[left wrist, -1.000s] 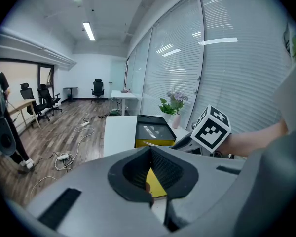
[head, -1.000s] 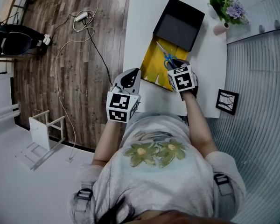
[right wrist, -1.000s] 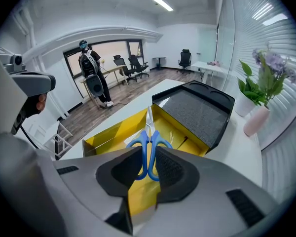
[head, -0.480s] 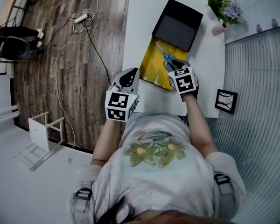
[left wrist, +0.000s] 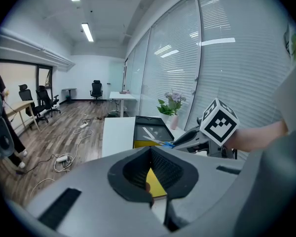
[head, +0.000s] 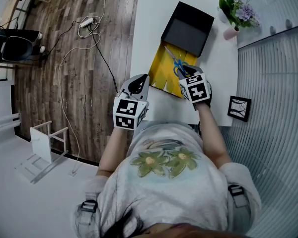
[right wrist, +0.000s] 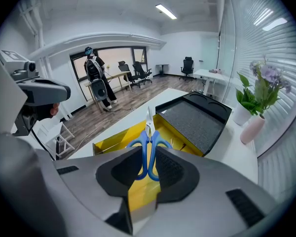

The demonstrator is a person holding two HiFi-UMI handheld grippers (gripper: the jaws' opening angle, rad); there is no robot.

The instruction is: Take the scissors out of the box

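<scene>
A yellow box [head: 161, 71] with its black lid [head: 187, 29] folded back lies open on the white table [head: 149, 14]. Blue-handled scissors [head: 176, 63] point towards the lid, over the box's near right part. My right gripper [head: 185, 73] is shut on their handles. In the right gripper view the scissors [right wrist: 149, 142] sit between the pads of the right gripper [right wrist: 149, 154], blades forward over the yellow box [right wrist: 113, 144]. My left gripper [head: 139, 83] hangs at the table's near left edge, shut and holding nothing. In the left gripper view the left gripper [left wrist: 150, 152] faces the box [left wrist: 150, 132].
A pink vase with flowers [head: 236, 11] stands at the table's far right corner. A small framed picture [head: 240, 108] lies right of the table. Cables and a power strip [head: 87, 20] run over the wooden floor to the left, near a white stool [head: 49, 138].
Hardly anything differs. My right gripper keeps its hold on the scissors and has shifted very slightly towards me. The left gripper has stayed put.
</scene>
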